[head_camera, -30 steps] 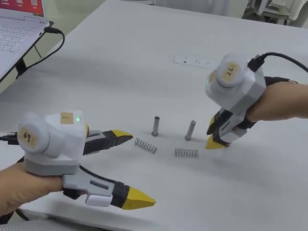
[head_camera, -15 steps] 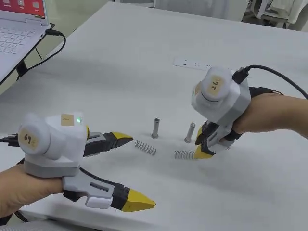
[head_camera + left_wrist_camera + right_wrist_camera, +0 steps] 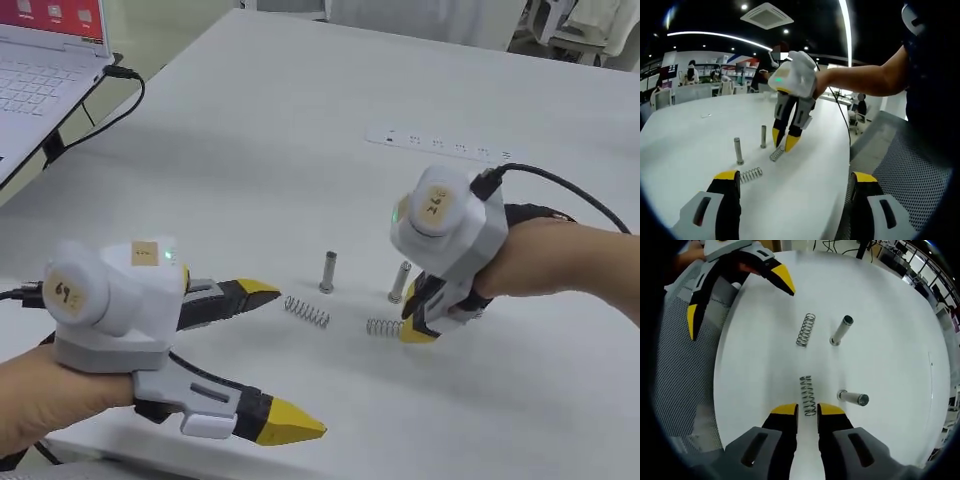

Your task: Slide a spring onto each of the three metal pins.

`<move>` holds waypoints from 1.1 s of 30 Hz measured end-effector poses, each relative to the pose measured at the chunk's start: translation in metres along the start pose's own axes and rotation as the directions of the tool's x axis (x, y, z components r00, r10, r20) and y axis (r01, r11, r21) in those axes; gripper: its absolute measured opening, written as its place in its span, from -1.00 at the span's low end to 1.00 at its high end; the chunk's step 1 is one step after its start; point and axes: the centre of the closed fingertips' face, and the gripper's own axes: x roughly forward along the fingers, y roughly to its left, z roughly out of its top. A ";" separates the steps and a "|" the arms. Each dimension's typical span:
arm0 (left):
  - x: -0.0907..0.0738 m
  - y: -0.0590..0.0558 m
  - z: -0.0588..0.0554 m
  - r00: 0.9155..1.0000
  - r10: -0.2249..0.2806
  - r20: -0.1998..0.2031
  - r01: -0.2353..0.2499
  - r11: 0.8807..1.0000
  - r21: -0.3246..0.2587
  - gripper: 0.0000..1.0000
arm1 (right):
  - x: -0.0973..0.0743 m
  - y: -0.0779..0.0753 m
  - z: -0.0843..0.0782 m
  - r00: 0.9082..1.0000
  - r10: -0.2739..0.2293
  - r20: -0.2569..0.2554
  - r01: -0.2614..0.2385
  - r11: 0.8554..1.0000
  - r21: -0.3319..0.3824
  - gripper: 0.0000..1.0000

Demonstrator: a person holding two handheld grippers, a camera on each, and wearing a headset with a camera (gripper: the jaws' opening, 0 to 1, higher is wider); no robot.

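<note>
Standing bare on the table [image 3: 250, 150], the first pin [image 3: 329, 271] and the second pin [image 3: 401, 281] have no spring yet; the end of the near spring [image 3: 808, 390] lies between the jaws of the right gripper [image 3: 807, 409], pinched or not I cannot tell, the far spring [image 3: 806, 330] lies loose, and the left gripper [image 3: 280, 358] hangs wide open.

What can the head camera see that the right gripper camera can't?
Head view extras: a laptop with its cable, and a power strip. Right gripper view extras: a mesh chair seat beside the table. Both share the table, two springs, two pins, the left gripper and the right gripper.
</note>
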 end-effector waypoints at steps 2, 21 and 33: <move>0.000 0.000 0.000 1.000 0.000 0.001 0.000 1.000 0.000 0.76 | 0.001 0.000 0.000 1.000 -0.001 0.001 0.001 1.000 0.001 -0.75; -0.001 -0.001 0.000 1.000 -0.007 -0.004 0.007 1.000 0.001 0.71 | 0.008 0.001 0.004 1.000 -0.004 0.020 0.004 1.000 0.012 -0.83; -0.002 -0.002 0.004 1.000 -0.025 -0.015 0.025 0.999 0.021 0.59 | -0.010 0.016 0.012 0.999 0.008 0.036 -0.009 1.000 0.010 -0.84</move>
